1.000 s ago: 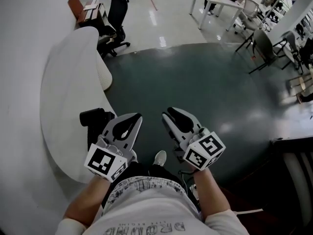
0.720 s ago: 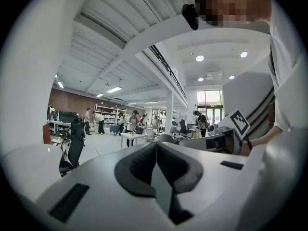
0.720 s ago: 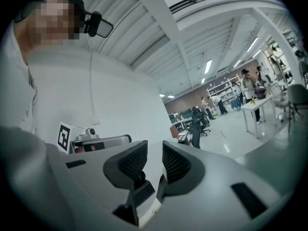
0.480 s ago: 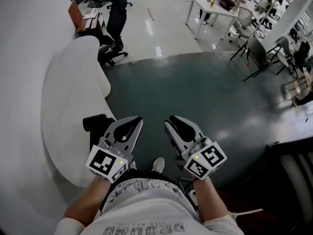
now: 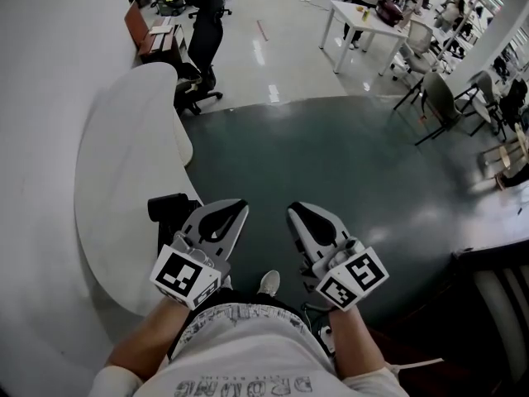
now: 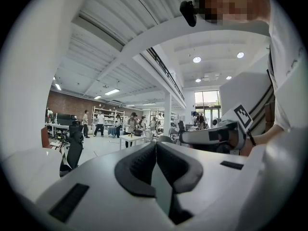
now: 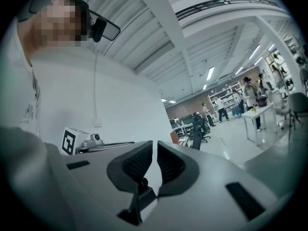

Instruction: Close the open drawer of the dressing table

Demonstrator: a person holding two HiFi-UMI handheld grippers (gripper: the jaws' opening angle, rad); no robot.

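Black obj (image 5: pixel 168 212) part-hidden behind L gripper (image 5: pixel 235 211) | L gripper clenched, empty | R gripper (image 5: pixel 299 213) closing, empty

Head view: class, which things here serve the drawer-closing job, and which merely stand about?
For the job: left hand-held gripper, jaws together; right hand-held gripper, jaws closing with nothing between them. Nothing else for the job shows.
Standing about: black office chair; white table; grey chair; curved white counter.
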